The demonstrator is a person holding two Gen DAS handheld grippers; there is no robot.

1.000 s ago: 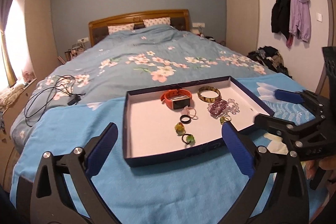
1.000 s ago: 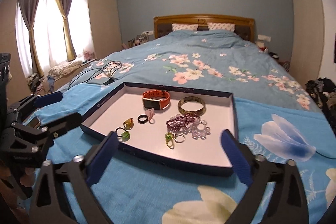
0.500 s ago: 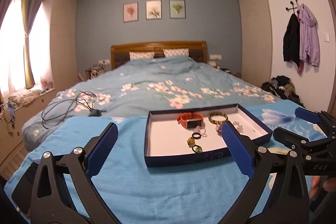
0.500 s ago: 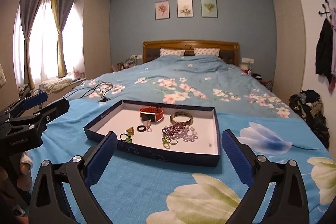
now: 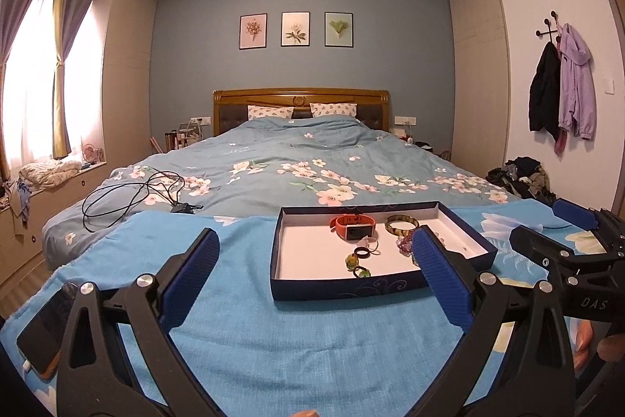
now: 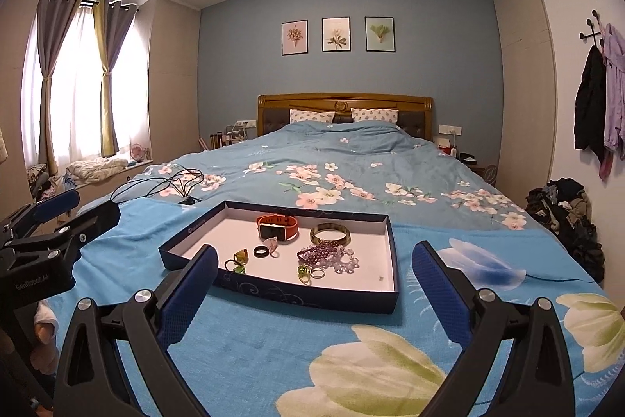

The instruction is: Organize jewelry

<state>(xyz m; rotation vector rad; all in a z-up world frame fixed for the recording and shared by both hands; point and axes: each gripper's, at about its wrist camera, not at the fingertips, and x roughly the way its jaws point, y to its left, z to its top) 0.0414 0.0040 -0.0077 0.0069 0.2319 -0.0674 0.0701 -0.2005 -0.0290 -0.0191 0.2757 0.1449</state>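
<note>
Both held wide open and empty: left hand-held gripper (image 5: 316, 274) and right hand-held gripper (image 6: 314, 282), blue-padded fingers spread far apart with nothing between them, hovering above the bright blue flower-print blanket (image 5: 250, 339) at the foot of the bed. Ahead of both, well apart from the fingertips, sits the shallow dark-blue cardboard tray with a white floor (image 6: 375, 299), long axis running left to right across the frame. In the left wrist view, right of centre, partly behind the right-hand finger pad; in the right wrist view, centre to lower left, with its near left corner hidden behind the left-hand pad. Inside, loosely gathered toward the middle: orange-strapped rectangular smartwatch (image 6: 278, 226) at the back, brown-gold bangle (image 6: 330, 233) just beside it to the right, purple and clear bead bracelets (image 6: 328, 256) in front of the bangle, plain black ring (image 6: 261, 251) near the centre, green-stoned rings (image 6: 238, 258) at the lower left of the cluster and another green-stoned ring (image 6: 304, 271) beside a thin silver ring toward the near rim. Probably a closer, straighter line for the right one, since the cluster lies almost dead ahead between its fingers, while for the left one everything lies off to the right of its centre line. Likely calls for a forward and downward reach over the near rim. Small rings flat on the floor look hard to pinch.
</note>
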